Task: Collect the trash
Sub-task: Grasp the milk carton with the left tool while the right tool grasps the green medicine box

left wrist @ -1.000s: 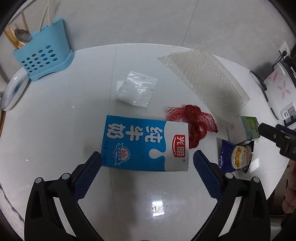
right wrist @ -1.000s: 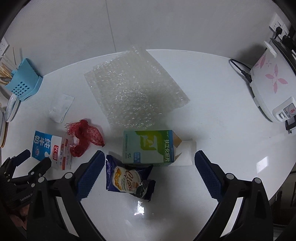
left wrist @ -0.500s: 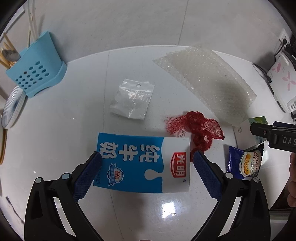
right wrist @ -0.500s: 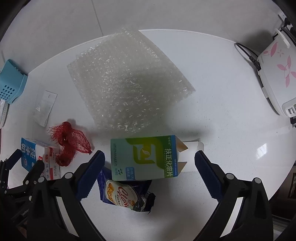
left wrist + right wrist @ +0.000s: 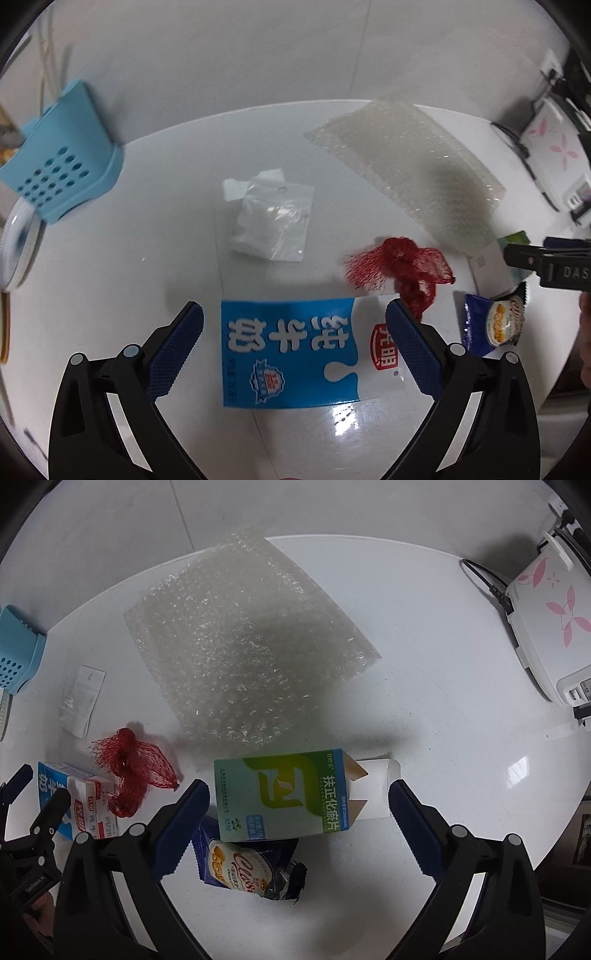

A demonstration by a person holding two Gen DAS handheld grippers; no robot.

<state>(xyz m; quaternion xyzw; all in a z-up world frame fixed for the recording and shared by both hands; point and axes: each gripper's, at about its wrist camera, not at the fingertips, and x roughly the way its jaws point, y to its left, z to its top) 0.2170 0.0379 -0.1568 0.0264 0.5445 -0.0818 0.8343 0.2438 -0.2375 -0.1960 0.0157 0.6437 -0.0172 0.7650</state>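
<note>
Your left gripper (image 5: 293,326) gapes around one milk carton (image 5: 295,354); your right gripper (image 5: 298,802) gapes around one green box (image 5: 282,795), one snack wrapper (image 5: 245,866) touching it.

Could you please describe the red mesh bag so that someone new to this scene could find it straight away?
Start at the big sheet of bubble wrap on the white table. Just off its near-left corner lies the red mesh bag, bunched beside the blue and white milk carton. It is the only red, net-like item.
</note>
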